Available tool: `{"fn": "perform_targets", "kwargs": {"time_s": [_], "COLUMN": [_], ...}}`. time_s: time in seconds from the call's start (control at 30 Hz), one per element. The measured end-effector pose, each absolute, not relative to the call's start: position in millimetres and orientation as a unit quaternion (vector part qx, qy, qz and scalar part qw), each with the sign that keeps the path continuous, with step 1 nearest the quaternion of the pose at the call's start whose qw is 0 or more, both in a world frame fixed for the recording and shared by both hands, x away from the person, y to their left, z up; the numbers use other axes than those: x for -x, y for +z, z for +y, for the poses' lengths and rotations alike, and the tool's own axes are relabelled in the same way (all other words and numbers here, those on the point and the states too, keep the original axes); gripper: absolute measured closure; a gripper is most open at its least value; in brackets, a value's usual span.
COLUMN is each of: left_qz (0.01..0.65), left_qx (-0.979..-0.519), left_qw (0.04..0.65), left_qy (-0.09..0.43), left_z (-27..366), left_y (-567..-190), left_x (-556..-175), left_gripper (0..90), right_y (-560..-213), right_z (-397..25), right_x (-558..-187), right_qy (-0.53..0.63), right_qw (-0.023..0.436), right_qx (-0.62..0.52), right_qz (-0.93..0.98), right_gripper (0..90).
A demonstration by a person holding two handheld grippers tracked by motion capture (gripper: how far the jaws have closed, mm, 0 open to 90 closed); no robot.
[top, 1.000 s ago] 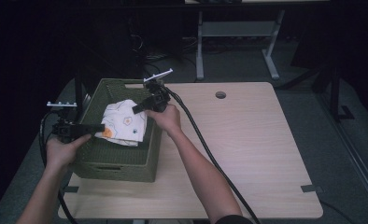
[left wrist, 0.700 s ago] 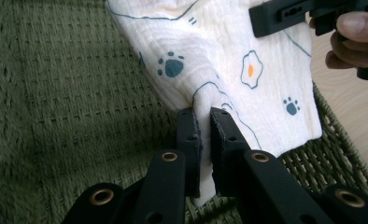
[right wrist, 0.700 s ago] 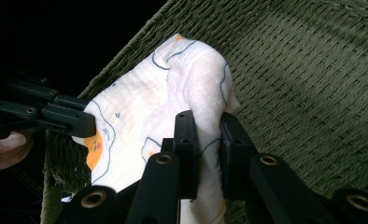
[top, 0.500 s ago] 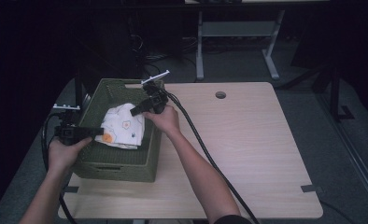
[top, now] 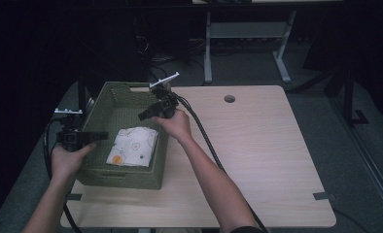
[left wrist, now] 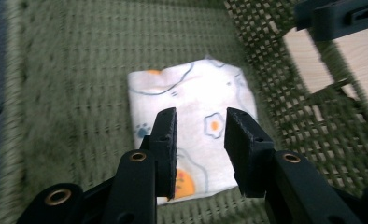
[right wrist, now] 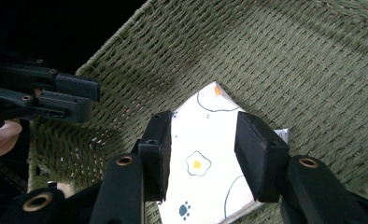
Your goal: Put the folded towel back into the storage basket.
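one folded cloth lies flat in the near end of the green basket | likely light, soft, limp; best pinched at a folded edge | left gripper over the basket's left rim, jaws apart, empty | right gripper above its right rim, farther back, jaws parted, empty | bench under the basket
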State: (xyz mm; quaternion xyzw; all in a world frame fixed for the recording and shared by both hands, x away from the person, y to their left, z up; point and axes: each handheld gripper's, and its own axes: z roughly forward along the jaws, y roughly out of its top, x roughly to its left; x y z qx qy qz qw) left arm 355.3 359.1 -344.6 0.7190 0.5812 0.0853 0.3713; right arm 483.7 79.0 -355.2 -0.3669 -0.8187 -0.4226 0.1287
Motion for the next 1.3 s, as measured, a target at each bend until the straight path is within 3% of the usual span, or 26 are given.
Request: {"fn": "perform_targets", "kwargs": {"time_s": [0.57,1.3], "left_qz": [0.543,0.500], "left_qx": [-0.727,-0.742], "left_qw": [0.413,0.444], "left_qy": [0.076,0.050], "left_z": [340.5,301.3], "left_y": [-324.9,-311.9], "left_x": [-350.3,-349.4], "left_gripper": [62.8,52.1], "right_y": [-330.2,-318.2], "right_z": [43.6,-28.1], "right_x": [-474.9,-468.2], "right_qy": [-0.453,-0.492], "right_qw": [0.119,0.109], "right_qx": [0.362,0.384], "right_qz": [-0.806,-0.773], "right_gripper": [54.4,43.1]}}
